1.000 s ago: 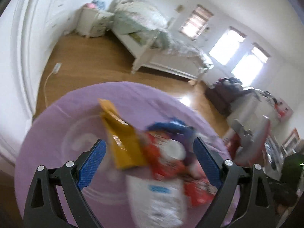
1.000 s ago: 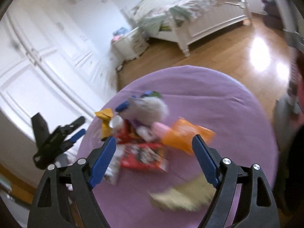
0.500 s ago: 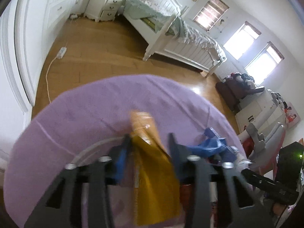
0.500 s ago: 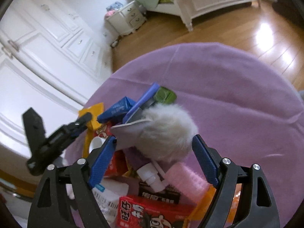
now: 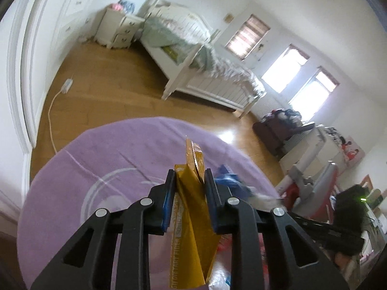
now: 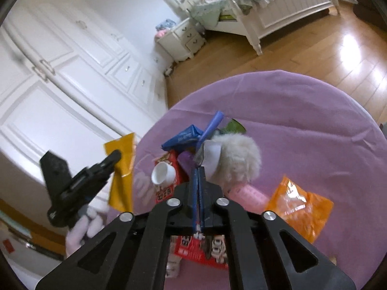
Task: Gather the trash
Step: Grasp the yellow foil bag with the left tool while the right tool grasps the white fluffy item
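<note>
The left hand-held gripper [image 5: 189, 177] is clamped on a yellow snack wrapper [image 5: 191, 220], lifted off the purple-covered desk [image 5: 108, 159]; the right hand-held gripper [image 6: 198, 172] has its pads pressed together, whether on anything I cannot tell; just beyond lie a white cup [image 6: 162, 174], blue wrapper [image 6: 182, 137] and fluffy ball [image 6: 241, 159]; an orange packet [image 6: 300, 205] right; a bed [image 5: 203, 72] far off.

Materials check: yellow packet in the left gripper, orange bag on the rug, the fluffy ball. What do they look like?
Yellow packet: looks like glossy laminated foil or film; sharp creases, printed text, sheen. Clamped in the left gripper.
Orange bag: thin translucent plastic film, crinkled, with bright glints.
Fluffy ball: off-white faux fur or plush by its fuzzy outline; real fibre cannot be told.
</note>
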The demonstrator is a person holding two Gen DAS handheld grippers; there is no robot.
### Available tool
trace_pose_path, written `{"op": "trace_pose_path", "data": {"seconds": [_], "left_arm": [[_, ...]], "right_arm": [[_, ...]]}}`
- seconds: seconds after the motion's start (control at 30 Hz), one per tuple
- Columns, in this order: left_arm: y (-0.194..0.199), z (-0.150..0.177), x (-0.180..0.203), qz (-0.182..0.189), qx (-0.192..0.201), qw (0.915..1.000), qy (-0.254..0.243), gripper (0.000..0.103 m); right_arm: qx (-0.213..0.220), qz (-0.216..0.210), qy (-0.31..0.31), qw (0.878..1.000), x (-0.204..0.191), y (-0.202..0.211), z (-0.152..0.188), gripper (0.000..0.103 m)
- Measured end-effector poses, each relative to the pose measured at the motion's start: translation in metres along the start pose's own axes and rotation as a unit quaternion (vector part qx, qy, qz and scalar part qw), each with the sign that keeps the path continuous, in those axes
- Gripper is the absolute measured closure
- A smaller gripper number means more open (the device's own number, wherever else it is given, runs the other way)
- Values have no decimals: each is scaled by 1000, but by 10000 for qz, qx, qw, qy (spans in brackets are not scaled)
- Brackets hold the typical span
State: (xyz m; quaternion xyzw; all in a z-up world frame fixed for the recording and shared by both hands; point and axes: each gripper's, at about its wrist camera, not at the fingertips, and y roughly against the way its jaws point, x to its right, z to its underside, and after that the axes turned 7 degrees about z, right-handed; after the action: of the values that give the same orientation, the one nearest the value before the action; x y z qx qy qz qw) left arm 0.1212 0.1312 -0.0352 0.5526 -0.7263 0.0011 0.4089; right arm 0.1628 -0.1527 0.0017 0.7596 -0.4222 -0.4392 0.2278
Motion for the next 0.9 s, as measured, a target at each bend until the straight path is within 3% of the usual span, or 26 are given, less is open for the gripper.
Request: {"op": "trace_pose_path", "data": {"seconds": [0.13,0.23,0.3,0.37,0.4,0.5,0.53,0.57,0.63,0.7,0.9], "left_arm": [[38,5,32,156,349,9989,-281,79],[61,9,50,229,558,9973,-429,79],[72,10,62,249,668,9960,-533,79],[79,13,71,284,710,9952,-608,79],[83,16,77,320,720,9948,-641,79],[88,25,89,332,754,9940,-723,79],[88,27,91,337,742,9939,-743,79],[87,31,95,346,715,9939,-769,79],[87,35,95,333,664,9939,-814,79],[85,39,96,311,611,9940,-854,79],[83,48,97,463,490,9938,-888,79]], "right_arm": [[204,-125,-103,9997,4,21,8,101],[374,244,25,9990,2,30,9,101],[327,417,-48,9986,2,27,11,79],[431,443,-57,9981,-1,20,9,23],[492,447,28,9978,-6,15,7,21],[369,905,372,9945,-19,-14,1,22],[228,1045,437,9933,-21,-27,-1,35],[70,1145,463,9923,-23,-38,0,57],[27,1407,507,9887,-22,-51,0,82],[253,1415,406,9888,-20,-43,4,87],[1135,599,-301,9913,2,40,19,88]]}}
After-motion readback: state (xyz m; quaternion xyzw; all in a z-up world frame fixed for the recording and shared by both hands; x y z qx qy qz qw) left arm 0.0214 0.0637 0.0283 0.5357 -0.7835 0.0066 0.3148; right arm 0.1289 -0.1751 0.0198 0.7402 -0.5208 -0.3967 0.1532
